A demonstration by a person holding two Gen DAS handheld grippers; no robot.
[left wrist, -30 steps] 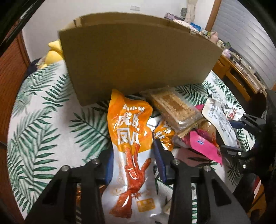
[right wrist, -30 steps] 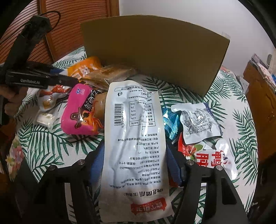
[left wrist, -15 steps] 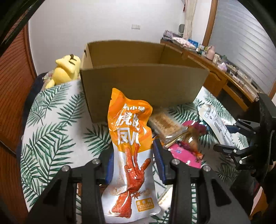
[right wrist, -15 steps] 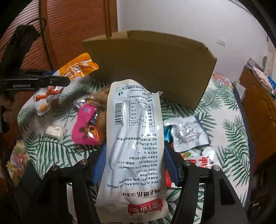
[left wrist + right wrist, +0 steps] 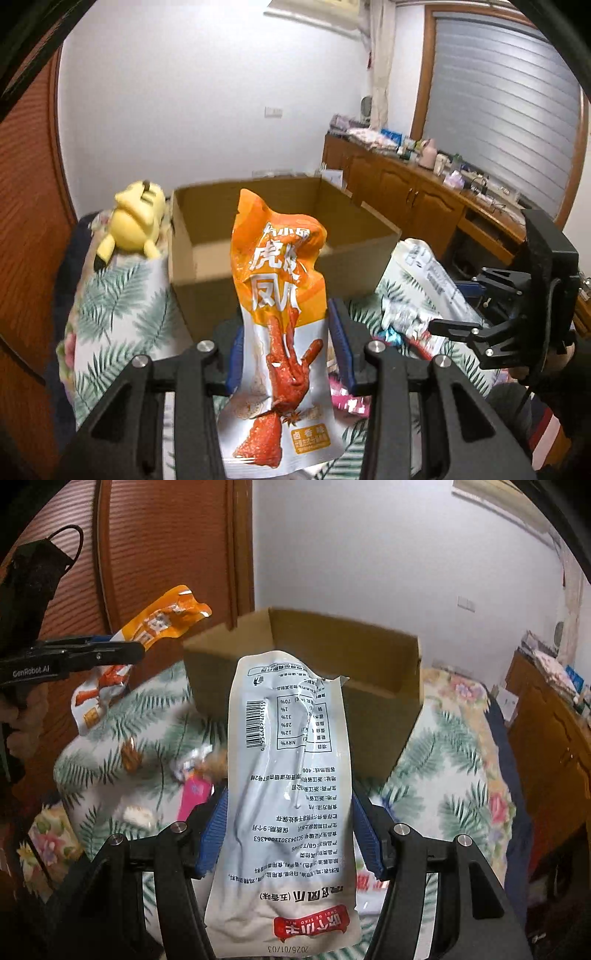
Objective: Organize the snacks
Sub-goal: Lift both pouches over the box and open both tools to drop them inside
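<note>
My left gripper is shut on an orange chicken-feet snack bag and holds it upright, well above the table, short of an open cardboard box. My right gripper is shut on a white snack bag, printed back side up, also lifted and short of the box. Each gripper shows in the other's view: the right gripper and the left gripper with its orange bag.
The table has a palm-leaf cloth. Loose snacks lie on it below the grippers: a pink packet, a small white packet and others. A yellow plush toy sits left of the box. A wooden sideboard stands at right.
Both grippers have risen with their bags, well above the table. The box's open inside has come into view, and the loose snacks now lie far below.
</note>
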